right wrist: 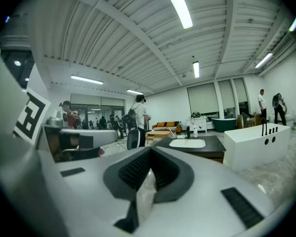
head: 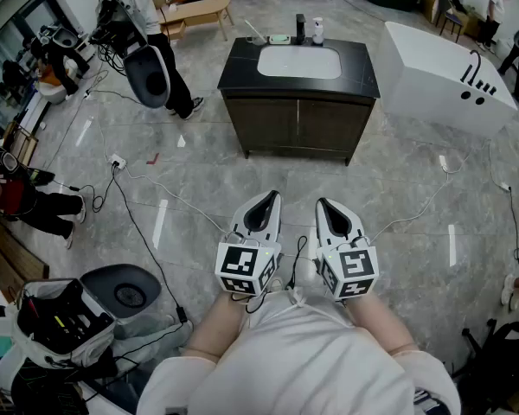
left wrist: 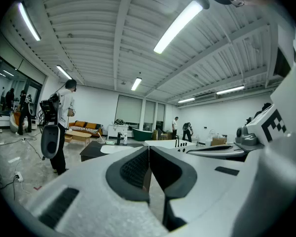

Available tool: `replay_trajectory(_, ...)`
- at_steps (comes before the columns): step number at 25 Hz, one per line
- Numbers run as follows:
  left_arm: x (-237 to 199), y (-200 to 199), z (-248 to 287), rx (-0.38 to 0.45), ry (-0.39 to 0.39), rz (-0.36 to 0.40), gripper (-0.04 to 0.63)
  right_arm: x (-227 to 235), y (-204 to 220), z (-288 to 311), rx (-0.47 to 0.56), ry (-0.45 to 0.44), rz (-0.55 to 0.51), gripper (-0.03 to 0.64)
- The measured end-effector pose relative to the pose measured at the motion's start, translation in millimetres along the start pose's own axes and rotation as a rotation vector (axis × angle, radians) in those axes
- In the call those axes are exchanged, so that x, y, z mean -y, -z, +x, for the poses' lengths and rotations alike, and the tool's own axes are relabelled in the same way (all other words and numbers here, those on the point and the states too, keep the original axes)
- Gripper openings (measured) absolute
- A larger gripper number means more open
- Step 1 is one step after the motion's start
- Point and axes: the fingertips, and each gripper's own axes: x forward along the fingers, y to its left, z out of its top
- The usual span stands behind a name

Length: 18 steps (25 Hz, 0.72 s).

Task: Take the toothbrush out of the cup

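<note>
A black-topped vanity [head: 242,67] with a white sink [head: 298,61] stands across the floor, well ahead of me. On its back left corner a thin toothbrush [head: 254,33] leans up out of a small cup that is too small to make out. The toothbrush also shows far off in the right gripper view [right wrist: 173,131]. My left gripper [head: 264,199] and right gripper [head: 323,204] are held side by side close to my body, pointing toward the vanity. Both are shut with nothing between their pads, as the left gripper [left wrist: 148,149] and right gripper [right wrist: 150,152] show in their own views.
A dark bottle [head: 300,28] and a white bottle [head: 317,30] stand behind the sink. A white bathtub [head: 450,80] lies right of the vanity. A person [head: 160,24] with gear stands at the left. Cables [head: 134,214] cross the floor; equipment [head: 60,327] sits by my left side.
</note>
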Motion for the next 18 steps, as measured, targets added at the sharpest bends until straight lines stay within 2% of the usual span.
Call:
replay_trajectory(7, 7.3, 2.9, 2.6, -0.012, -0.002, -0.017, 0.020, 4.2, 4.6, -4.0, -0.019, -0.018, 0.006, 0.026)
replay_trajectory(11, 8.0, 7.4, 0.9, -0.024, -0.010, -0.030, 0.020, 5.2, 11.3, -5.5, -0.037, -0.026, 0.047, 0.026)
replay_trajectory(18, 2.6, 19.7, -2.2, -0.014, -0.048, -0.097, 0.020, 15.0, 27.9, -10.8, -0.064, -0.021, 0.101, 0.027)
